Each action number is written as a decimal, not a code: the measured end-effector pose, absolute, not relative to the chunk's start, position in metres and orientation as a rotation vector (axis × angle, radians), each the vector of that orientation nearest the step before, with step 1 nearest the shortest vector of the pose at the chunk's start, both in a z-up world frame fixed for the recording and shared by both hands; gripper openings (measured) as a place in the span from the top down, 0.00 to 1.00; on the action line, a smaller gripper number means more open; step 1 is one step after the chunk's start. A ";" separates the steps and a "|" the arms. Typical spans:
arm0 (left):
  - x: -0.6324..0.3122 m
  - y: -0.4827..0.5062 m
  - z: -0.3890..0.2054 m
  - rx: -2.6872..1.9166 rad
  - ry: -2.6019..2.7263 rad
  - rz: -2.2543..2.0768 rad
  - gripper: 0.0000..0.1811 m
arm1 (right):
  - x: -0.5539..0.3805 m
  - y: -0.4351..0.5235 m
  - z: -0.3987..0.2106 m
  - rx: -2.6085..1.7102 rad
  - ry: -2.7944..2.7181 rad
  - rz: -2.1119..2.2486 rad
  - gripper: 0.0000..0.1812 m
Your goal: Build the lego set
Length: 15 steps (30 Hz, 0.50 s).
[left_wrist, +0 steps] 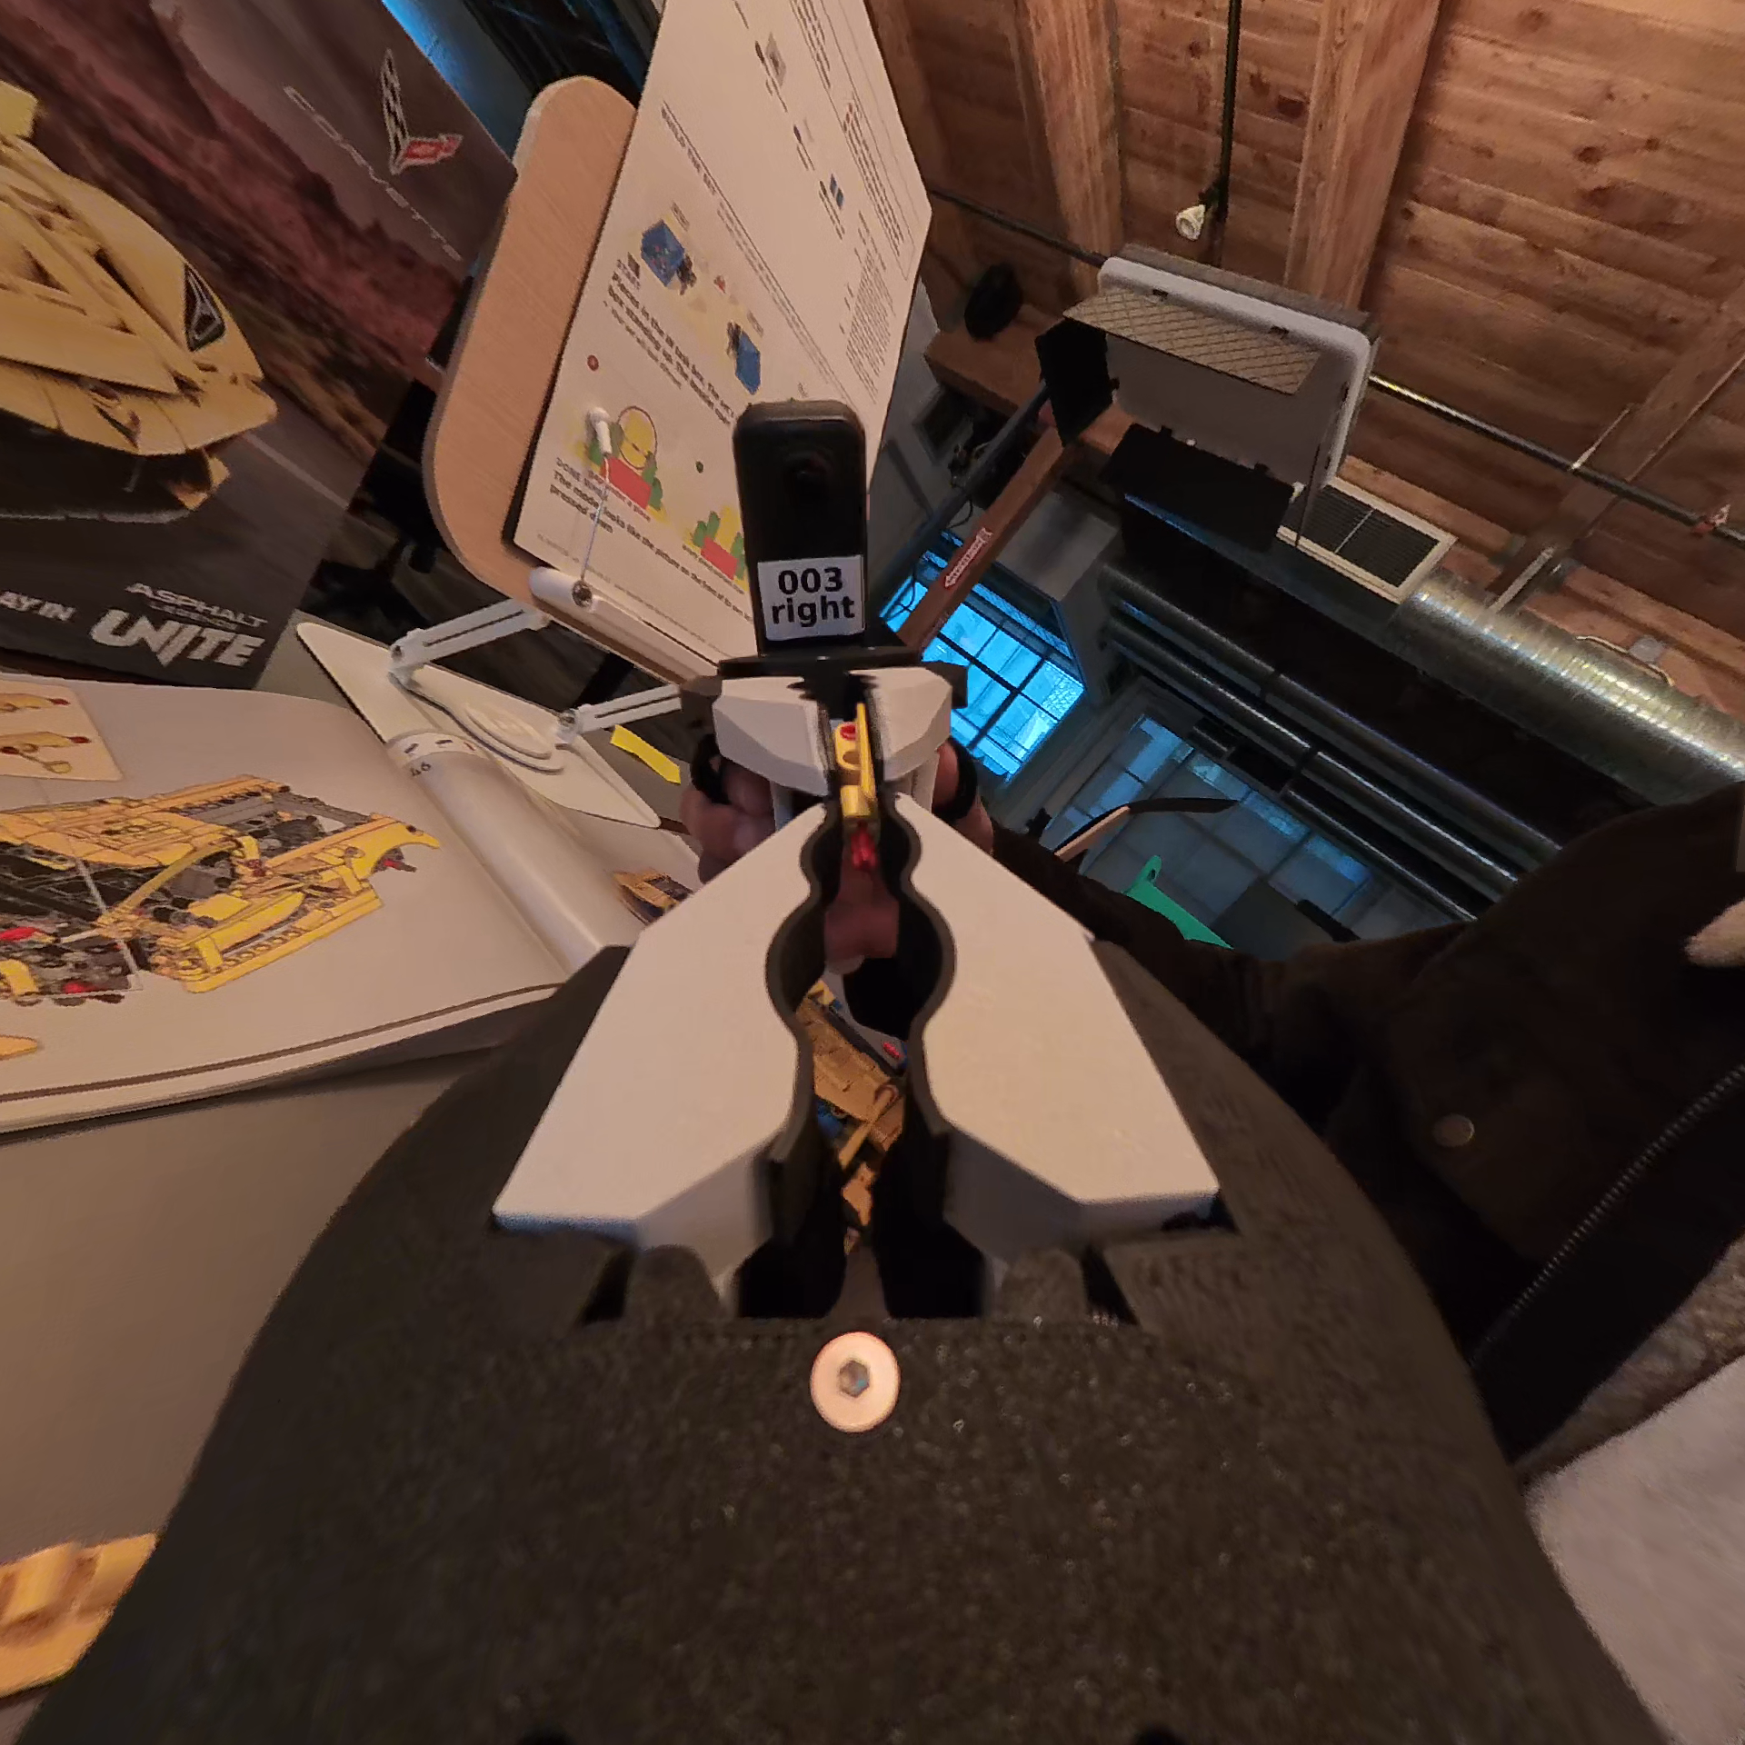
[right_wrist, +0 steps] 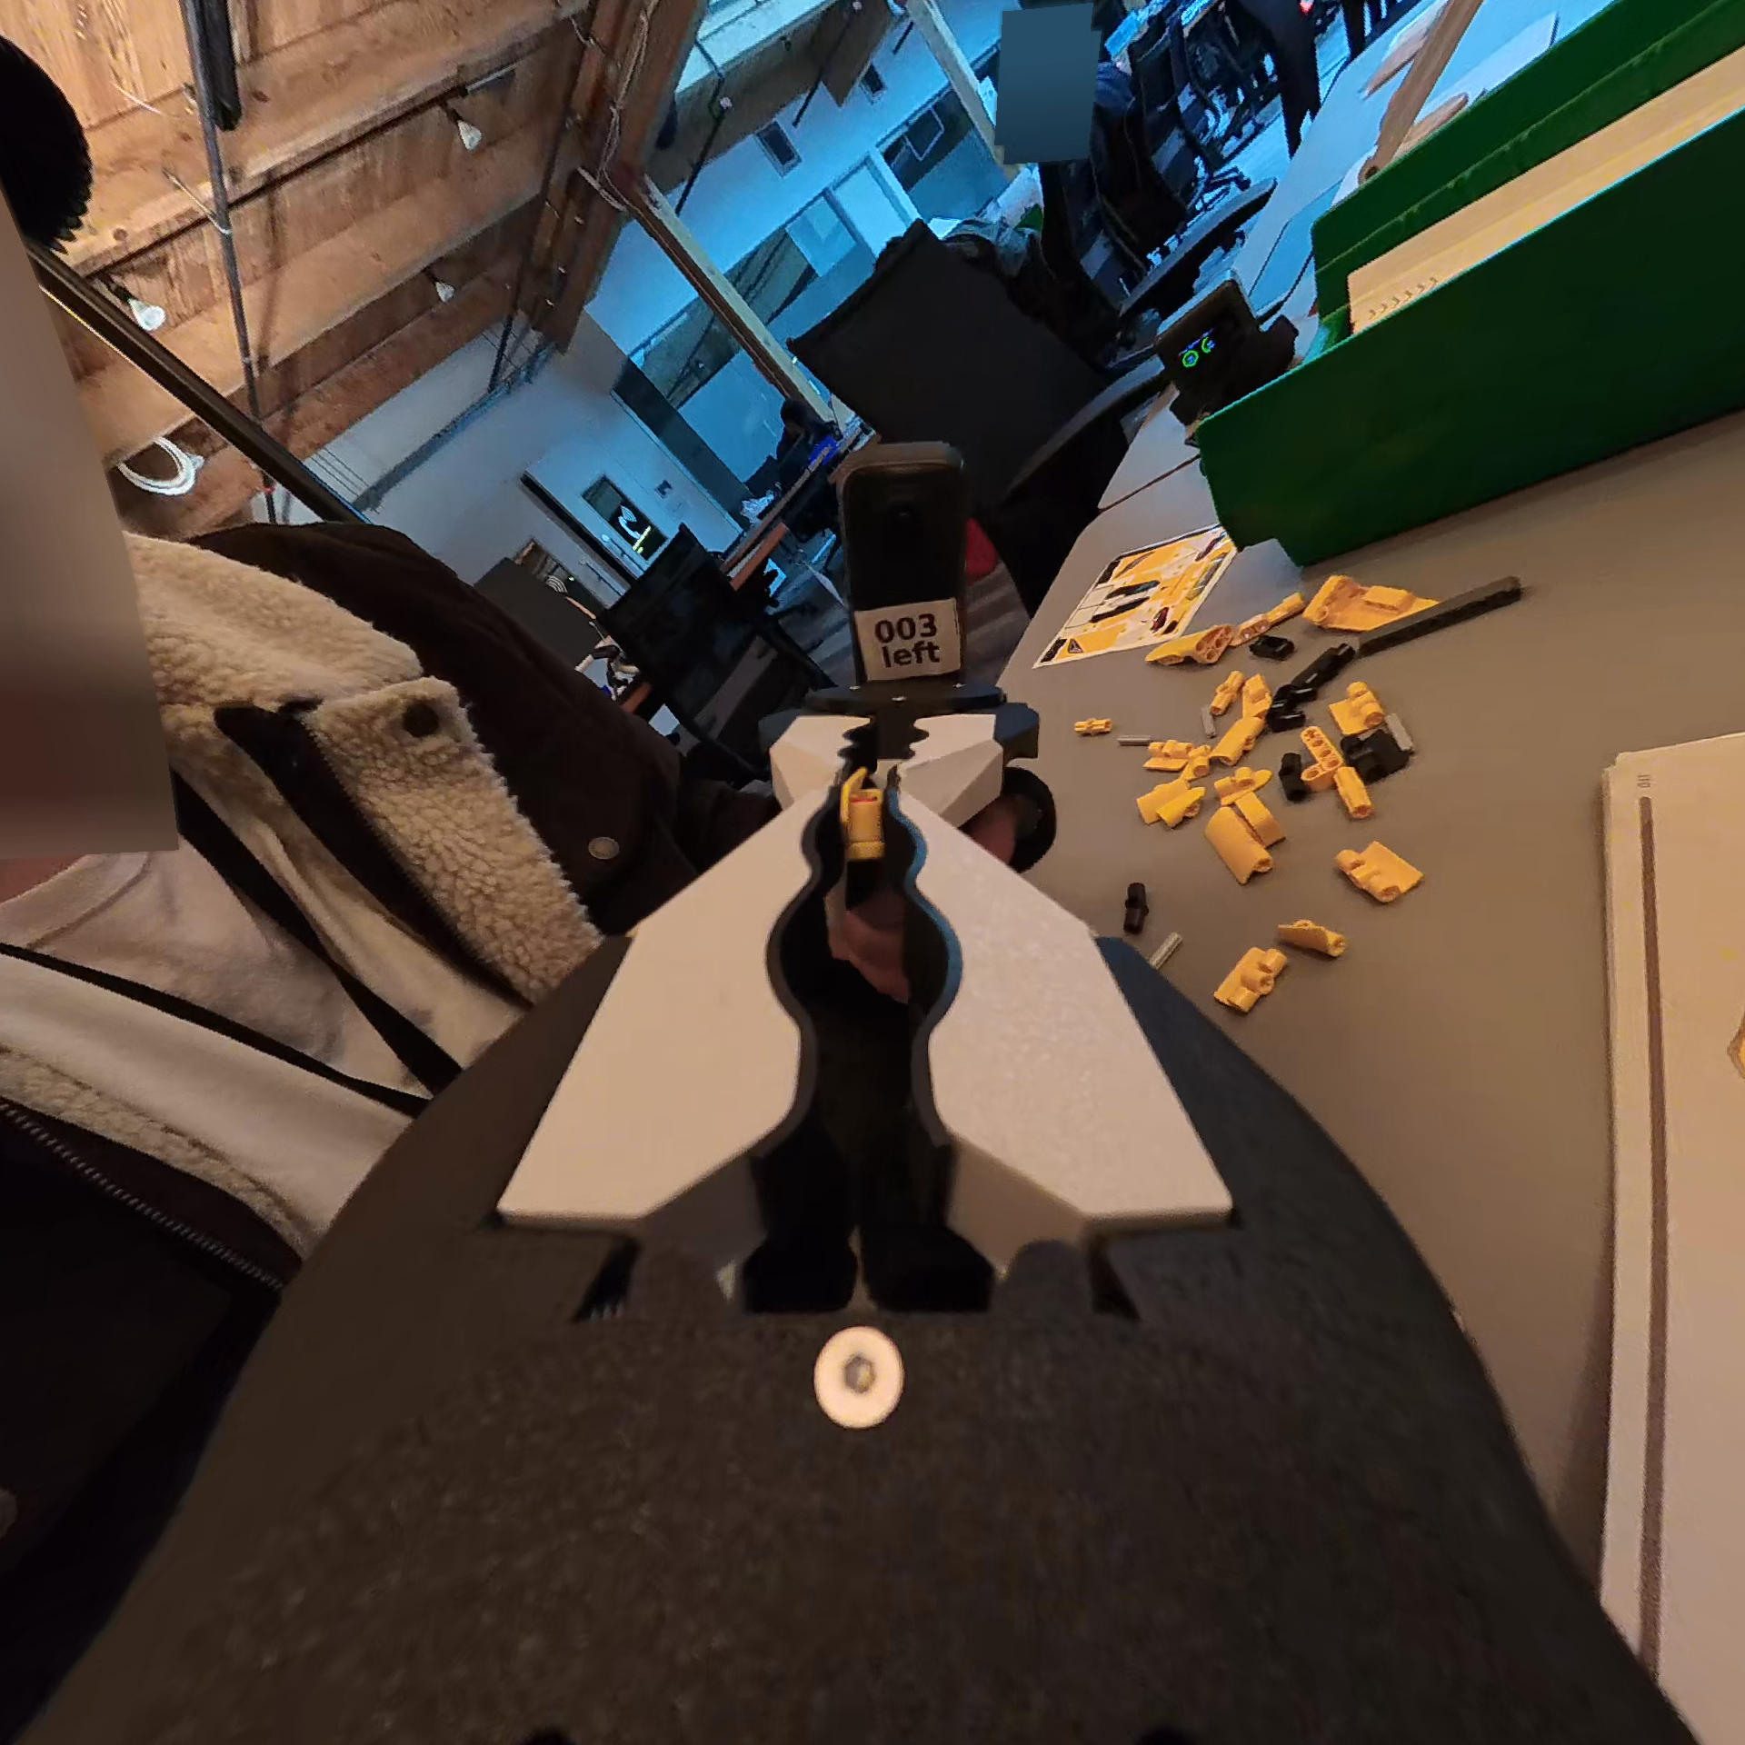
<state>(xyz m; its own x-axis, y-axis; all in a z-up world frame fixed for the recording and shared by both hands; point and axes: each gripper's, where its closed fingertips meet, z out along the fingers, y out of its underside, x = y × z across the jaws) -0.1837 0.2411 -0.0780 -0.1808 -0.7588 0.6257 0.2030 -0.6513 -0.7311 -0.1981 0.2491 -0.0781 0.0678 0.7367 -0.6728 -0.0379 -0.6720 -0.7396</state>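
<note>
Facing each other tip to tip, the left gripper (left_wrist: 864,831) and right gripper (right_wrist: 864,831) are held raised off the bench (right_wrist: 1416,1086). A small yellow piece (right_wrist: 861,820) with red ends is pinched between both sets of closed tips. Loose yellow and black pieces (right_wrist: 1256,755) are scattered on the bench near a green bin (right_wrist: 1511,397); an open manual (left_wrist: 236,897) lies flat.

The small yellow-and-red lego assembly (left_wrist: 855,788) at frame centre is largely hidden between the meeting fingertips. The open instruction booklet (left_wrist: 236,897) is cut off at the left edge. The scattered yellow and black lego pieces (right_wrist: 1265,755) are too small to be identified.
</note>
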 end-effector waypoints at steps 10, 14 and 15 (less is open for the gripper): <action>-0.195 0.233 -0.187 -1.765 1.267 -1.257 0.75 | -0.149 0.267 -0.152 -2.291 -0.856 1.514 0.96; -0.187 0.230 -0.216 -1.888 1.342 -1.106 0.75 | -0.156 0.272 -0.192 -2.507 -0.905 1.543 0.96; -0.186 0.231 -0.220 -1.905 1.344 -1.089 0.75 | -0.159 0.272 -0.200 -2.537 -0.923 1.536 0.96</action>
<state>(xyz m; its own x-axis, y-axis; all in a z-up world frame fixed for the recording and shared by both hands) -0.1863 0.2315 -0.2199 0.1669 -0.9405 0.2961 -0.4848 -0.3398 -0.8059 -0.1593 0.2718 -0.2001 0.3347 0.5027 -0.7970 0.4677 -0.8229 -0.3227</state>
